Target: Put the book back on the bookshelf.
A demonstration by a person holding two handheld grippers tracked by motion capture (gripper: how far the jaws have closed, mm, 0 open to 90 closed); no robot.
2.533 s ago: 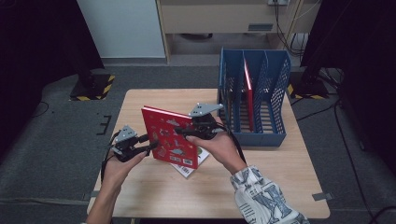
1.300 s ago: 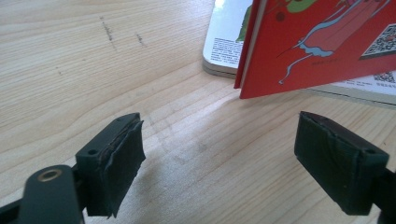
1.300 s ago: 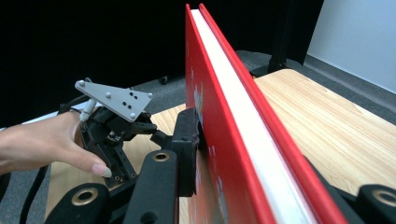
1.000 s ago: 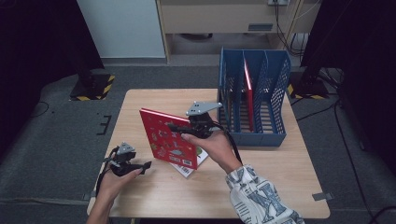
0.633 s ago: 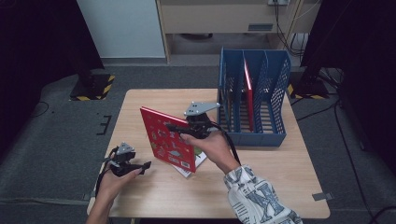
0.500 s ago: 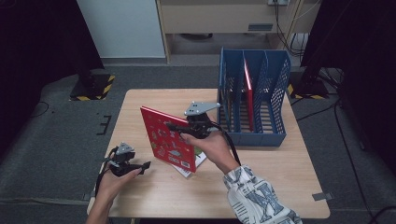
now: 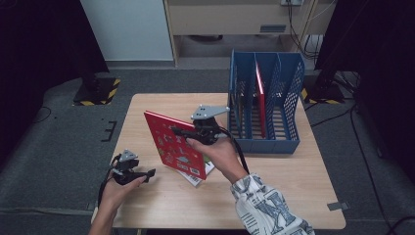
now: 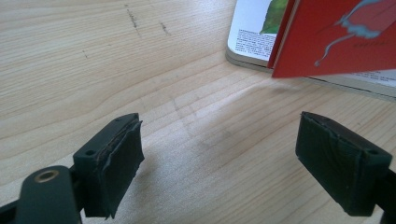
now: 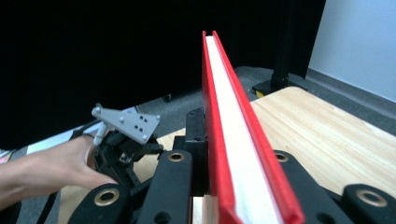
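High view: right gripper (image 7: 182, 133) jaws clamp red book (image 7: 175, 145) upright mid-surface; left gripper (image 7: 147, 173) jaws spread, near front-left corner.

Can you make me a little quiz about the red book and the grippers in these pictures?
1. True or false: the left gripper is holding the red book.
2. What stands in the blue file rack?
A. another red book
B. a cup
C. a toy car
3. Fill in: under the lifted red book, a white ____ lies flat on the wooden table.

Key:
1. False. The right gripper clamps it upright; the left one is open, low over the table.
2. A, another red book.
3. Book, with printed pages showing.
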